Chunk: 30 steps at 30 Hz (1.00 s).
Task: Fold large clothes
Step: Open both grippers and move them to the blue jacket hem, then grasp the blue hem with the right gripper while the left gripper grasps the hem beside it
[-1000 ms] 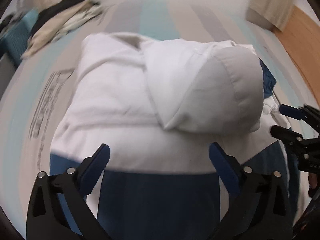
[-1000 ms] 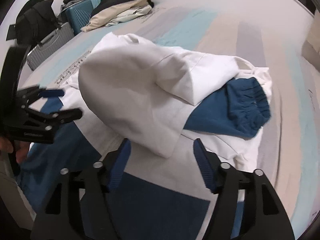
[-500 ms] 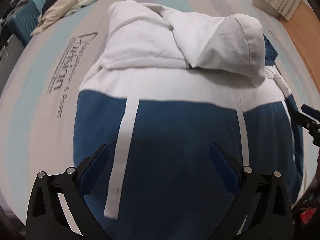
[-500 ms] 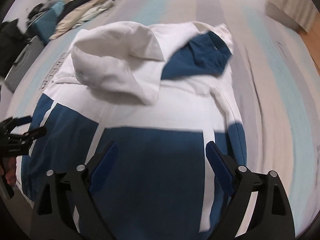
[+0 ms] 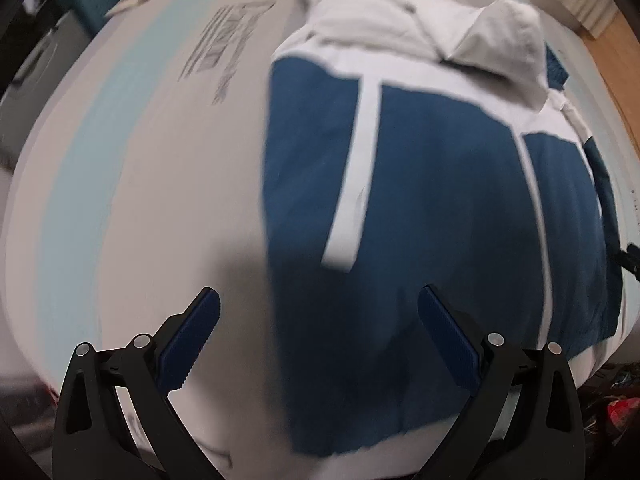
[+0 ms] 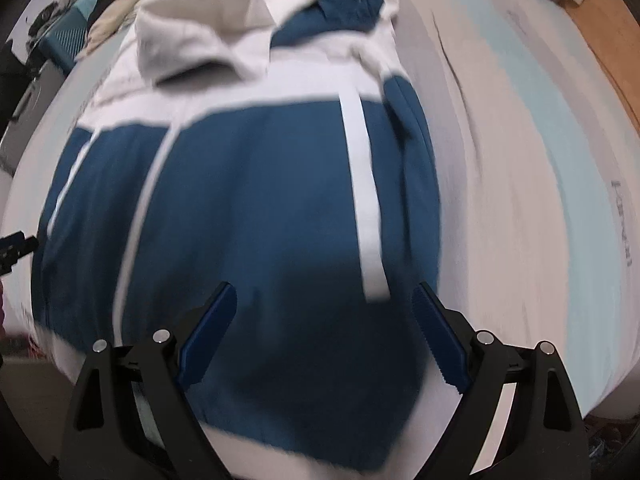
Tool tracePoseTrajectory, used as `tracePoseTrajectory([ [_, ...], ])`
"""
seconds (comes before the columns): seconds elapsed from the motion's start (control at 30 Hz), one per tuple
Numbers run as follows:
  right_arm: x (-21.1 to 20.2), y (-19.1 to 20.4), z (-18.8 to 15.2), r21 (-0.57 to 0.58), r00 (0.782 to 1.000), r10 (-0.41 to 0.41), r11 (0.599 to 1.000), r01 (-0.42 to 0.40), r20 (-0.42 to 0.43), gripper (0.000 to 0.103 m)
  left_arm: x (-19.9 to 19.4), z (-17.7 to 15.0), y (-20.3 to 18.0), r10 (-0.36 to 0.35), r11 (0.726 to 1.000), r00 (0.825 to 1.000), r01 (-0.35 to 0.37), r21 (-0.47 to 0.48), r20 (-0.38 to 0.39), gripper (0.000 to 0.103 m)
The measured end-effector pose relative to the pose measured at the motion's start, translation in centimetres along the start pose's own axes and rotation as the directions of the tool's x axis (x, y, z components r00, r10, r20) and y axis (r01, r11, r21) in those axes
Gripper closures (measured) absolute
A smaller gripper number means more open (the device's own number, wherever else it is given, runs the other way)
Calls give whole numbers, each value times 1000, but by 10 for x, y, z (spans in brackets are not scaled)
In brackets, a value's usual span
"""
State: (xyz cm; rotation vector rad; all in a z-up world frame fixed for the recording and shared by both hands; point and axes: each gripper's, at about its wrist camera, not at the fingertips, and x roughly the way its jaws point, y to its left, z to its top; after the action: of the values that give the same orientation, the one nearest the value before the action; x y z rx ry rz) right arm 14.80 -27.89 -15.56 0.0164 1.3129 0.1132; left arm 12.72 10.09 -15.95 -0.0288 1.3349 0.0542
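Observation:
A large blue and white hooded jacket (image 5: 440,208) lies flat on the bed, hood (image 5: 504,40) at the far end, blue lower part near me. It also shows in the right wrist view (image 6: 248,208), with a blue cuff (image 6: 352,4) folded over the white top. My left gripper (image 5: 318,312) is open and empty above the jacket's lower left corner. My right gripper (image 6: 324,304) is open and empty above the lower right part, near a white stripe (image 6: 364,200). The left gripper's tip (image 6: 14,242) shows at the right wrist view's left edge.
The bed sheet (image 5: 140,184) is striped pale grey and light blue with printed lettering (image 5: 224,36). A heap of clothes (image 6: 104,16) and a teal case (image 6: 68,32) lie at the far left. Wooden floor (image 6: 608,40) runs along the right side.
Both grippers have pulled back toward the jacket's hem. The left one has shifted left to the jacket's left edge, the right one right toward its right edge. Both stayed open.

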Motion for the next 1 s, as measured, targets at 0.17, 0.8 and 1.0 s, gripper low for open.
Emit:
tracePoseTrajectory([
  [0.17,-1,-24,-30,42,997,49,998,-46,-66,18,10,-34,16,-8,1000,998,6,-26,-69,6],
  [0.8,32,-27,-56,146,969,195,974,-173,-149,61,13,-62,27,-63,997,994,59,-40,-89,6],
  [1.0,36,-21,-53,113,976,130,987,-111,-176,83,4,-64,41,-82,995,992,77,-57,-93,6],
])
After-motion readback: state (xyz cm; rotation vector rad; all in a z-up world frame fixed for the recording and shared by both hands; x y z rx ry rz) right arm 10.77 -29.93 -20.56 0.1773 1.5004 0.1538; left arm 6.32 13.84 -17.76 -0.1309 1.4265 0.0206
